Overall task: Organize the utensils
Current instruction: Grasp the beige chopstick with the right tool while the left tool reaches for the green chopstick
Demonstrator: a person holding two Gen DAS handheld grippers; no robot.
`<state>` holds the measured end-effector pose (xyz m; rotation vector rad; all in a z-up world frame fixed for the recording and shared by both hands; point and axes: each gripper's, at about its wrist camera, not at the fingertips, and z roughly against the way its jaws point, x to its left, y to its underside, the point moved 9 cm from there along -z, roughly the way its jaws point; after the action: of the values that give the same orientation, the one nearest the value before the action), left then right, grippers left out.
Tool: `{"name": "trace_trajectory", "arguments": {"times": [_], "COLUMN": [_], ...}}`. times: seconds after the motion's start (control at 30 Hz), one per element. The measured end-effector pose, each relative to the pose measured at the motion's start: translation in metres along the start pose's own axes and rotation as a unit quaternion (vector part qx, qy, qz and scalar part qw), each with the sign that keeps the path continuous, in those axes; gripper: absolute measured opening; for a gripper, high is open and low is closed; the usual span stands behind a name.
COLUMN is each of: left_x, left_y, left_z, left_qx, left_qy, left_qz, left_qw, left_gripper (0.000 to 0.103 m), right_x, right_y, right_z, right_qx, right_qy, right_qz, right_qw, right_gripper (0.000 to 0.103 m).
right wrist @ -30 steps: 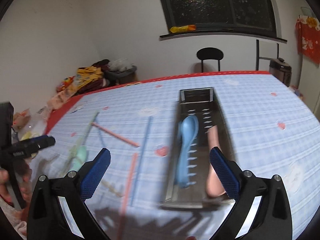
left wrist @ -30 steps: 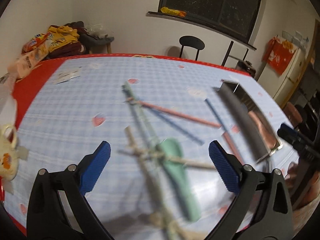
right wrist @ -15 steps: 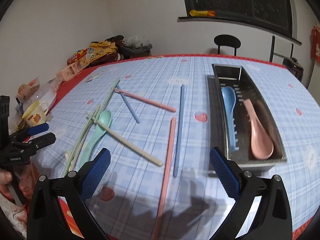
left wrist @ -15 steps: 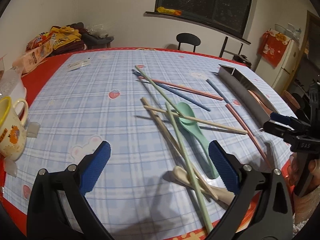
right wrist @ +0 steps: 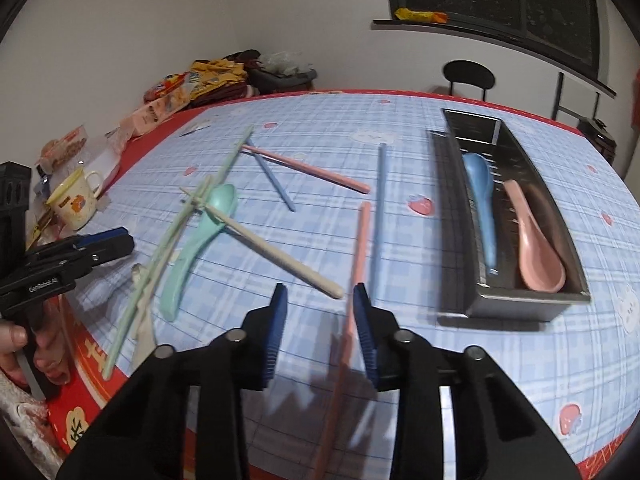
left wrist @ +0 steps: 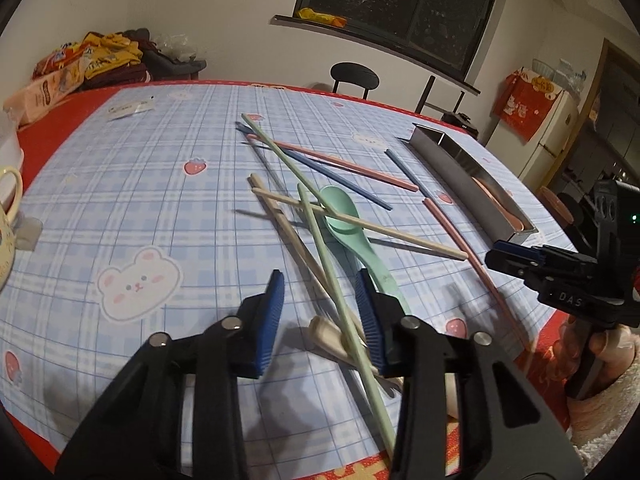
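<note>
Both grippers are held low over the near edge of the bench (left wrist: 132,184), covered by a blue checked cloth with a red border.

The left gripper (left wrist: 320,300) has its jaws closing, still apart; a green chopstick (left wrist: 340,300) and a beige chopstick (left wrist: 296,248) are seen lying between them, and no pad is seen pressing on either. A mint spoon (left wrist: 352,232) lies just right of the gap, its handle passing behind the right pad. A second beige chopstick (left wrist: 380,226) is laid across the spoon bowl. A cream spoon (left wrist: 326,334) is partly hidden under the sticks near the jaws.

The right gripper (right wrist: 320,312) also has its jaws closing, still apart; a pink chopstick (right wrist: 358,248) runs along the inner side of the right pad, contact cannot be told. A blue chopstick (right wrist: 378,208) lies just right of it. Farther off, a second pink chopstick (right wrist: 312,170) and a short blue chopstick (right wrist: 276,182) are crossed.

The metal tray (right wrist: 452,216) sits at the right of the bench, with a blue spoon (right wrist: 482,208) and a pink spoon (right wrist: 534,240) inside, side by side.

A yellow mug (right wrist: 76,200) stands at the left edge. Snack packs (left wrist: 56,80) are piled at the far left. A person's hand (left wrist: 592,356) is seen gripping the right gripper's handle.
</note>
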<state>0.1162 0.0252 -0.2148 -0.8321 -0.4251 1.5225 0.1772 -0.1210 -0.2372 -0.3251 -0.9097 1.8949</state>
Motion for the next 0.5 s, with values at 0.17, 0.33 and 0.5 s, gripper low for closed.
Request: {"name": "trace_trajectory", "arguments": {"times": [0.17,0.33,0.5], "left_x": [-0.003,-0.007,-0.009], "left_y": [-0.001,-0.002,-0.005], "left_z": [-0.006,-0.018,-0.026], "left_qx": [0.014,0.037,0.046], "left_qy": [0.005,0.000,0.001], "left_qz": [-0.001,-0.008,-0.001], "left_qw": [0.9999,0.9993,0.9989], "left_gripper": [0.032,0.032,0.032], "right_x": [0.027,0.050,0.059], "right_y": [-0.018,-0.029,-0.031], "right_z": [-0.015,-0.037,-0.058], "right_qx": [0.007,0.028,0.053], "right_qy": [-0.016,-0.018,-0.032], "right_qz": [0.066,0.149,0.186], "right_qw": [0.998,0.988,0.981], "right_gripper": [0.031,0.031,0.031]}}
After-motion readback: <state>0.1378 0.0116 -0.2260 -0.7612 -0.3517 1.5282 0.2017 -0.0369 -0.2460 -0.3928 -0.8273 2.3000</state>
